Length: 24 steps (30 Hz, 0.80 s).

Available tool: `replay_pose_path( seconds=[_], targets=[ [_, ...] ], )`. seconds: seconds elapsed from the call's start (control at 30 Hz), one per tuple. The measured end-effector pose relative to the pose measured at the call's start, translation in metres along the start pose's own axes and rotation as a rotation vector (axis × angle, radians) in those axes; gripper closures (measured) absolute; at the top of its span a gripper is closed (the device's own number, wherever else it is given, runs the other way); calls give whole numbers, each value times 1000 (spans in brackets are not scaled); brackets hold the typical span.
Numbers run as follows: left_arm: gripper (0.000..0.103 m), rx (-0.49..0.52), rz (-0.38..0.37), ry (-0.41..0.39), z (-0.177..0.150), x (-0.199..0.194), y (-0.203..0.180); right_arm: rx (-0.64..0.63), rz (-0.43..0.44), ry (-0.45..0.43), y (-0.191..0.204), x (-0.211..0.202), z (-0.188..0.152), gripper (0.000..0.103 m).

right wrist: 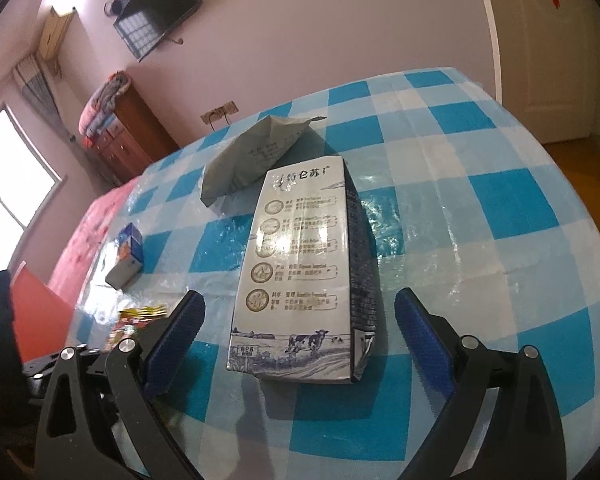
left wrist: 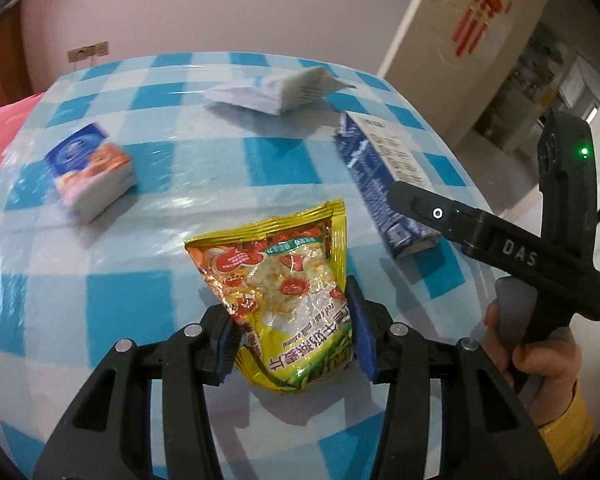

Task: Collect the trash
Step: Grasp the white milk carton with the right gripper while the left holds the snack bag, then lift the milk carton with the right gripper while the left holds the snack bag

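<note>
While the left gripper squeezes the yellow snack bag just above the blue checked table, the right gripper waits wide open around the milk carton, so I think it must close next.

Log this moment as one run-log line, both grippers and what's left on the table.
left gripper: shut on snack packet | right gripper: open, straddling milk carton | on table: tissue pack, paper bag
</note>
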<state>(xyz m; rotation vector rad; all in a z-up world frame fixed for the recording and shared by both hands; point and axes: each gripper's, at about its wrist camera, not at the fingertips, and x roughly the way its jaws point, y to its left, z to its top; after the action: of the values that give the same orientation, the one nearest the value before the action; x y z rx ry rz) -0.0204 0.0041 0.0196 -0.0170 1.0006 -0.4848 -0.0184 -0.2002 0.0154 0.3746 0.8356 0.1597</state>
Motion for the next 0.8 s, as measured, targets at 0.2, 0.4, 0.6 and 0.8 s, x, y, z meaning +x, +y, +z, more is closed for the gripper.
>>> replay_pose_path(
  seconds=[0.2,0.4,0.6,0.8],
  targets=[
    [54,-42,20,-30,-15,-22,15,-65,-62,2,12,4,-3,26],
    [54,-64,25,-52,-30,-39,28,-100,-114,6,19,7,-4,32],
    [54,-80,23,-68,-42,-50,40,-109,-130,5,21,7,-5,33],
    [54,-102,16,-92,-53,-64,54,-126,-147,1,25,5,-7,33]
  ],
)
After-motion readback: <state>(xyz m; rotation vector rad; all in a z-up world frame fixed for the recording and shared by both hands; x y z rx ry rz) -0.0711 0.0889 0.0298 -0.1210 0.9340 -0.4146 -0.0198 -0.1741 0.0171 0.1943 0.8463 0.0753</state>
